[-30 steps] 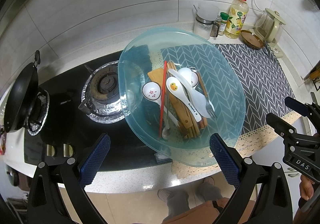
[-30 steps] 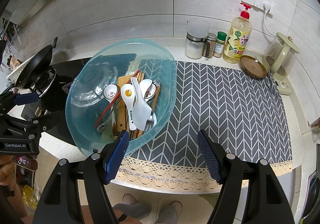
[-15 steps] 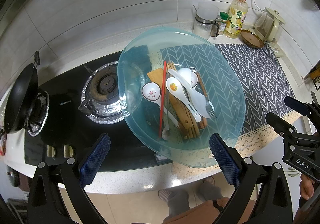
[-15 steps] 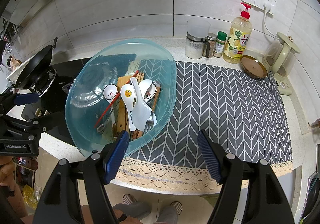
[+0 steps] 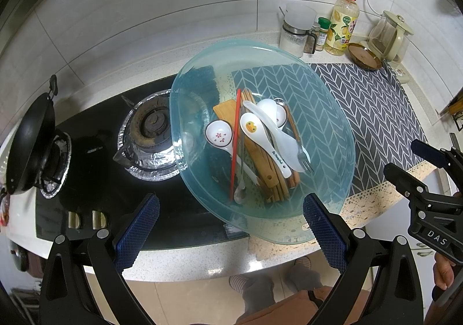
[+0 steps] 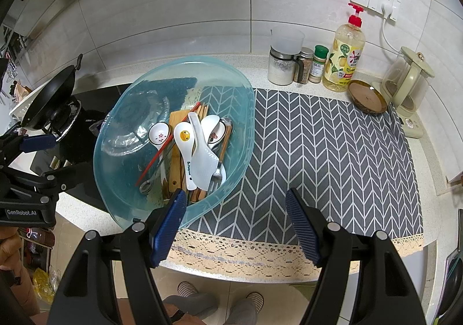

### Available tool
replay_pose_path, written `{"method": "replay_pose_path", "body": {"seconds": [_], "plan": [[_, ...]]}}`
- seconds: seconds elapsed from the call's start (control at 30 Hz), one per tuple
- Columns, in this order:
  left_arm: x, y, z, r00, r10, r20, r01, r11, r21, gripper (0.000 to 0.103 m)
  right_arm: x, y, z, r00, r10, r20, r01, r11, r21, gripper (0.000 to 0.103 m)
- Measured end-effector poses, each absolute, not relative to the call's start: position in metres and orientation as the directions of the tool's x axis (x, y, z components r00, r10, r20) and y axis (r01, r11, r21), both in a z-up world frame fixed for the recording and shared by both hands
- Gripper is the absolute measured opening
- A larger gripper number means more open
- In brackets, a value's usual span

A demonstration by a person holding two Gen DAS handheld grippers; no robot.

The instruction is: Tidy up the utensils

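From the left wrist view, the left gripper (image 5: 230,233) hangs above the front edge of the speckled stone desk (image 5: 185,264), its blue ribbed fingers (image 5: 136,233) spread wide and released, nothing between them. Ahead lies the large translucent blue oval plastic tray (image 5: 327,180), resting partly on the black glass gas stove (image 5: 95,180) and partly on the grey chevron-patterned mat (image 5: 373,110). In the tray is a heap of utensils: a white ceramic spoon with a yellow duck print (image 5: 260,139), a small white spoon with pink flowers (image 5: 219,135), a red chopstick (image 5: 235,145), a flat wooden spatula (image 5: 251,151), brown wooden chopsticks and a metal fork (image 5: 302,152). A black wok (image 5: 29,145) sits tilted on the far left burner.

From the right wrist view, the right gripper (image 6: 235,228) hovers over the lace-trimmed front of the mat, fingers (image 6: 303,226) apart and released, holding nothing. The left finger overlaps the tray's near rim in the picture; contact cannot be told. A yellow soap bottle with a red pump (image 6: 344,58) stands at the tiled wall.
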State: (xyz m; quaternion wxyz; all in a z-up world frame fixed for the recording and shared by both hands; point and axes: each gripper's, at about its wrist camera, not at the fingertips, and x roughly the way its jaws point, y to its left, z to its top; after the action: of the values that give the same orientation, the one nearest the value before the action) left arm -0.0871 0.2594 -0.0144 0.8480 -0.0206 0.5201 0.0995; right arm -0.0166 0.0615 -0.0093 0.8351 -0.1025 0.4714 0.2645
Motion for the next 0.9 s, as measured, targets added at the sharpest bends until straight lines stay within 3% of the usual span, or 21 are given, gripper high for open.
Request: {"method": "replay_pose_path", "body": {"seconds": [0.9], "plan": [[-0.0815, 0.2619, -0.0138, 0.437, 0.187, -0.880, -0.201, 0.974, 0.107, 0.099, -0.0126, 0.0591, -0.0129, 0.415, 0.351, -0.839, -0.525, 0.846, 0.094, 0.069]]}}
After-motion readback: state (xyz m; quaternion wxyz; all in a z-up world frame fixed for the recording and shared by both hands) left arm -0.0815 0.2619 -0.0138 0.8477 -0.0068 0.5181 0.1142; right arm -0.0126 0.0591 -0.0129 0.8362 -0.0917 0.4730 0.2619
